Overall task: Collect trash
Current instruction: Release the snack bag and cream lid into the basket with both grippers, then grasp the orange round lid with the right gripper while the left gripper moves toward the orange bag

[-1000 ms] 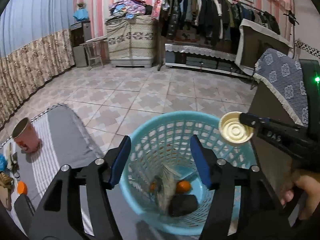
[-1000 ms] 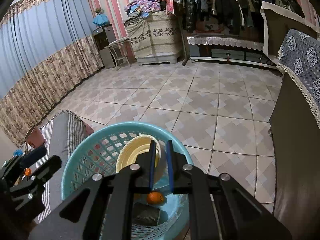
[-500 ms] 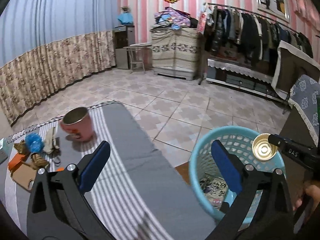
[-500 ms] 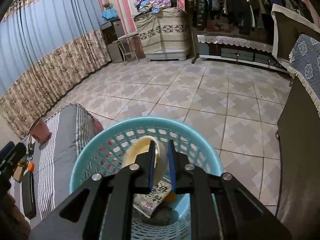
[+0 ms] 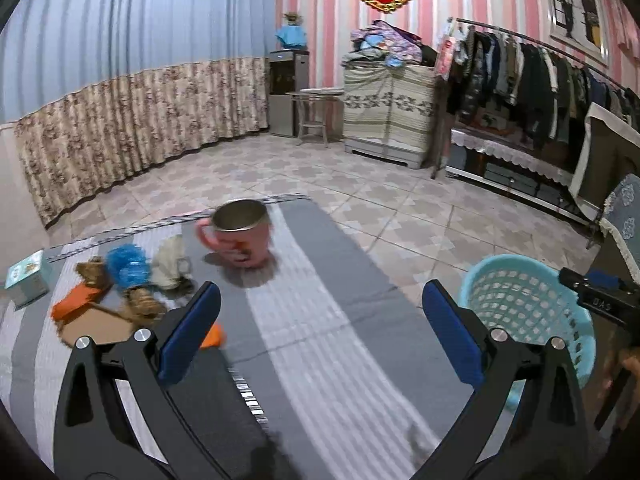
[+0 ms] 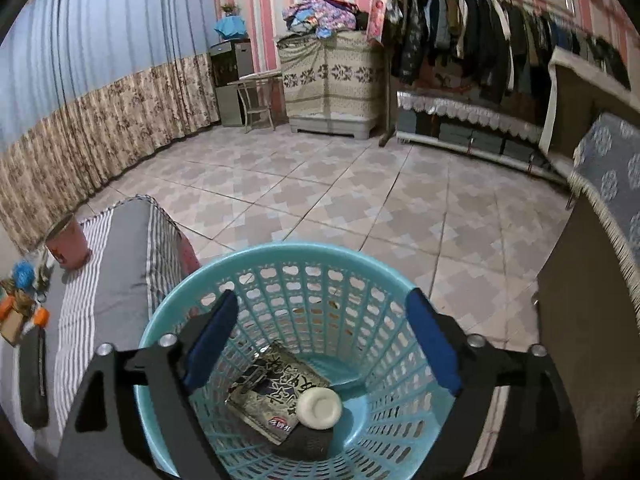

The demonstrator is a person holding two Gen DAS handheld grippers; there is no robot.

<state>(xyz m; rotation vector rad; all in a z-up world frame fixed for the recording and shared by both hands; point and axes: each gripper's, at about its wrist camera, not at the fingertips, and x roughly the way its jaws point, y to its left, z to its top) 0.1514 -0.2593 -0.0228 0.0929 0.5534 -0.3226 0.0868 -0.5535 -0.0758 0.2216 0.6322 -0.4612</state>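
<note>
A light blue plastic basket [image 6: 280, 256] stands on the floor beside the striped table; it also shows in the left wrist view [image 5: 520, 280]. Inside lie a white round lid [image 6: 319, 408], a printed wrapper [image 6: 276, 392] and a dark object. My right gripper [image 6: 320, 344] is open and empty right above the basket. My left gripper [image 5: 316, 336] is open and empty above the grey striped table [image 5: 320, 280]. Trash lies at the table's left: a blue crumpled piece [image 5: 128, 266], an orange piece [image 5: 76, 300], brown scraps [image 5: 140, 304] and a whitish wad [image 5: 170, 262].
A pink mug [image 5: 240, 236] stands on the table behind the trash. A small teal box [image 5: 26, 280] sits at the far left edge. A long black object [image 5: 224, 412] lies under my left gripper. A dark cabinet [image 6: 592, 320] stands right of the basket.
My right gripper opened and the white lid dropped into the basket. My left gripper swung left from over the basket to over the table.
</note>
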